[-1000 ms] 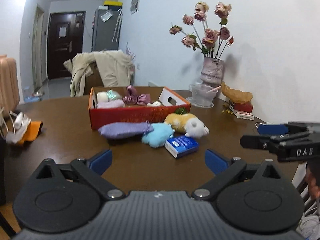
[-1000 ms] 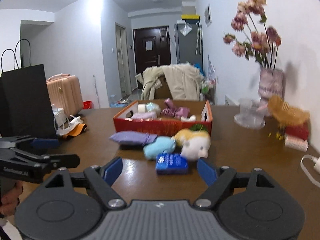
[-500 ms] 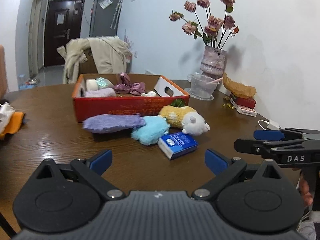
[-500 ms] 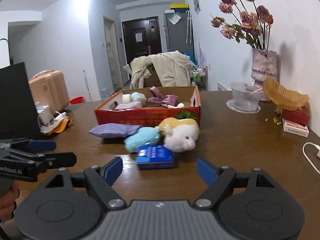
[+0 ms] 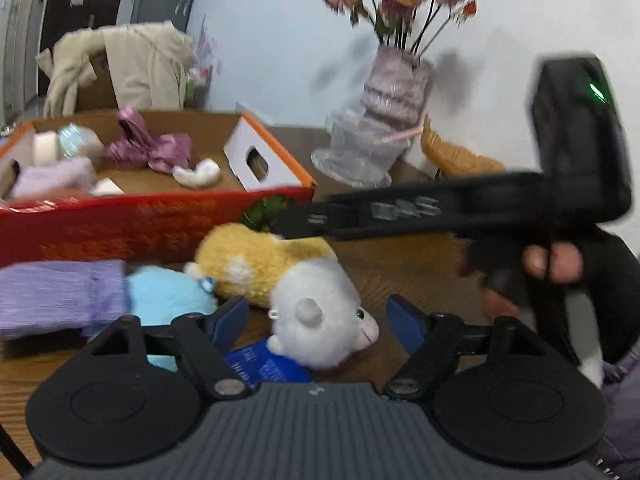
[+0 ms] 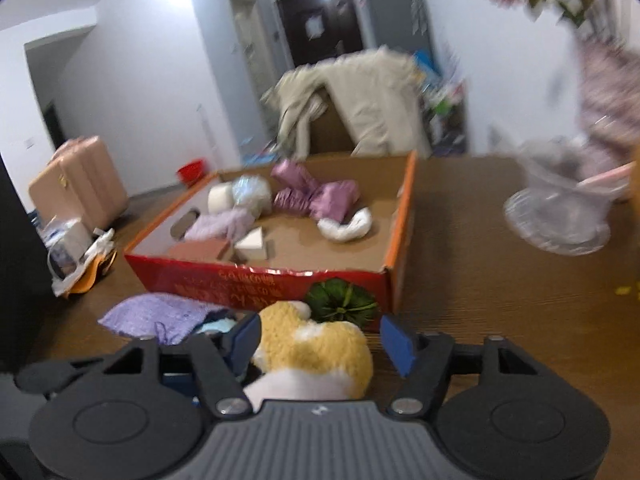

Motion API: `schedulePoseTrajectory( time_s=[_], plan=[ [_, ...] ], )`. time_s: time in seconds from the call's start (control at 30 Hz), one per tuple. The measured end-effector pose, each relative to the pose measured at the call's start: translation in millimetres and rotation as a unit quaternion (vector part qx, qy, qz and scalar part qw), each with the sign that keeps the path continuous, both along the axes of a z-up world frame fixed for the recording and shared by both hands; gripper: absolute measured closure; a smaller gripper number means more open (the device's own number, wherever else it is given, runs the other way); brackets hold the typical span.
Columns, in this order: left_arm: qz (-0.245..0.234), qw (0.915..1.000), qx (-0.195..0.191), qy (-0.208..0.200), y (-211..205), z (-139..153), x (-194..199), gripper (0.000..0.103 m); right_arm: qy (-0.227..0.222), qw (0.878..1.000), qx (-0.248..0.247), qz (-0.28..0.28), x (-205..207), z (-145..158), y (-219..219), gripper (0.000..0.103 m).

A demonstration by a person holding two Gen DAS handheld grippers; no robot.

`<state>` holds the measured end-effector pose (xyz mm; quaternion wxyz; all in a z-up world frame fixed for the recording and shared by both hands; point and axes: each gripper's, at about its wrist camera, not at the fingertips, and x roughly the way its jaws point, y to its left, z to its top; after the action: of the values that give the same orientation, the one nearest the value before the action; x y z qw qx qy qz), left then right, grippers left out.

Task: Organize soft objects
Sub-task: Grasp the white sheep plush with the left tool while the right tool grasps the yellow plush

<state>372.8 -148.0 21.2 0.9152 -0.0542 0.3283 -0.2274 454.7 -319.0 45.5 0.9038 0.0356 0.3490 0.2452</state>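
left wrist view only: the right gripper (image 5: 304, 220) is seen from the side as a blurred black bar reaching above the yellow-and-white plush (image 5: 288, 280); a hand (image 5: 552, 260) is wrapped round its handle; a blue packet (image 5: 264, 364) is seen under the plush's white head; a vase of dried roses (image 5: 396, 88) and a ribbed clear bowl (image 5: 360, 152) stand by the wall
right wrist view only: a pink suitcase (image 6: 76, 180) on the floor, a red basin (image 6: 192, 170) and a black bag at the left edge are shown; a green leafy piece (image 6: 340, 300) lies against the box front
left gripper (image 5: 316, 320): partly spread, jaws just been closing; the plush's white head lies between the blue pads without being pressed
right gripper, own view (image 6: 320, 338): partly spread, jaws just been closing; the plush's yellow body sits between the pads; contact with the left pad cannot be told
task things: the plush, a pale blue fluffy toy (image 5: 168, 296) and a purple knitted piece (image 5: 60, 296) lie on the desk (image 6: 500, 280) just before the box
box (image 6: 260, 276): shallow red cardboard, orange rim, brown inside; crinkled mauve satin bow (image 6: 316, 194), white crescent pad (image 6: 346, 226), lilac fuzzy cloth (image 6: 220, 222), a white wedge and a brown block are held in it
textures: wood-grain desk; plush fleecy; both views blurred
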Motion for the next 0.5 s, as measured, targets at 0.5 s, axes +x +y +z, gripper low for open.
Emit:
schedulePoseTrajectory(
  time_s=[0.5],
  plan=[
    [-0.091, 0.9928, -0.073, -0.027, 22.2, 37.3, -55.8, 0.051, 0.057, 0.986, 0.156, -0.015, -44.9, 5.5, -42.2, 0.061]
  ],
)
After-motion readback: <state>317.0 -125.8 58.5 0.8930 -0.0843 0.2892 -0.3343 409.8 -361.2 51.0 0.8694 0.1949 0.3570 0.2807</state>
